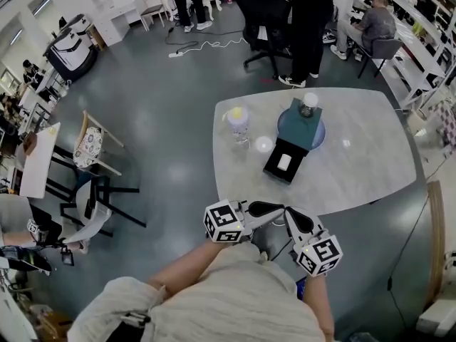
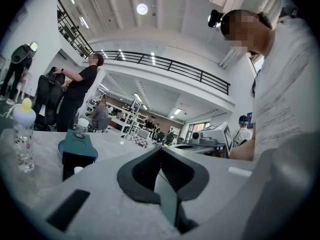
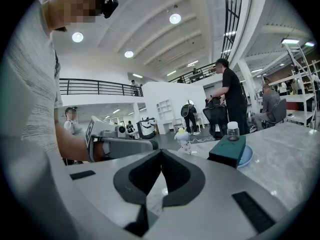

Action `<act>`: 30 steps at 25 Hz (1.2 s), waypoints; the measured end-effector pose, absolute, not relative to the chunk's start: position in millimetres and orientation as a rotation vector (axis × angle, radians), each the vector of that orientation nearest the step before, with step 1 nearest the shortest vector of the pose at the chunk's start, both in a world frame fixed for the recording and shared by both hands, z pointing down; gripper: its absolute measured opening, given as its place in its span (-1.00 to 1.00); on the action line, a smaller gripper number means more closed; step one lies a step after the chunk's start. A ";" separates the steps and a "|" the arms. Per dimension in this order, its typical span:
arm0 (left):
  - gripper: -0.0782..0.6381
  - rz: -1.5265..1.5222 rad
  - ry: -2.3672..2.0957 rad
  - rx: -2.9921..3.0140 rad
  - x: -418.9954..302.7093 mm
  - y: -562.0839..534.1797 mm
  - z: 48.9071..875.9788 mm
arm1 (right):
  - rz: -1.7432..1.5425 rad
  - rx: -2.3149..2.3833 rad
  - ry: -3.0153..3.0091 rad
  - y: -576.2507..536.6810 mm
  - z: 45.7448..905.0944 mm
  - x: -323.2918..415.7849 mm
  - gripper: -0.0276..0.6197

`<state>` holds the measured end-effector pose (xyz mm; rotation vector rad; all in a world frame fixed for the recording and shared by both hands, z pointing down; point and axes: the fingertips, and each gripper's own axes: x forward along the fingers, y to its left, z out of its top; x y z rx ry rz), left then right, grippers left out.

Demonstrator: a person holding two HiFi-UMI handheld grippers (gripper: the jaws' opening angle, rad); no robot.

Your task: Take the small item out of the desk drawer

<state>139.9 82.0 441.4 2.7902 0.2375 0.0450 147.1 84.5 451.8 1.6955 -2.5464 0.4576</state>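
Note:
A small dark teal drawer box [image 1: 299, 120] stands on a blue plate [image 1: 318, 135] on the pale table [image 1: 370, 169]. Its black drawer [image 1: 286, 161] is pulled out toward me, and a small white item [image 1: 284, 162] lies in it. On top of the box sits a little jar [image 1: 308, 104]. My left gripper [image 1: 274, 209] and right gripper [image 1: 294, 218] are both shut and empty, held close together near my body, short of the table's near edge. The left gripper view shows the box [image 2: 76, 146] and the white item [image 2: 78, 170] beyond the closed left gripper [image 2: 161, 153]. In the right gripper view, the box [image 3: 227, 151] lies past the closed right gripper [image 3: 161, 155].
A baby bottle [image 1: 238, 122] and a small white round object [image 1: 263, 144] stand left of the box on the table. A person with a black office chair [image 1: 267, 20] stands beyond the far edge. Chairs [image 1: 92, 148] sit to the left on the grey floor.

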 end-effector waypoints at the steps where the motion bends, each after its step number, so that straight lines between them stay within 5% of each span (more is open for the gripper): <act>1: -0.74 0.041 0.235 2.784 141.9 73.6 443.7 | 0.455 1.686 -2.539 76.1 454.0 149.1 -0.89; 30: -0.74 0.139 0.277 2.747 131.7 -47.7 503.7 | 0.408 1.401 -2.350 -47.0 511.7 137.3 -0.89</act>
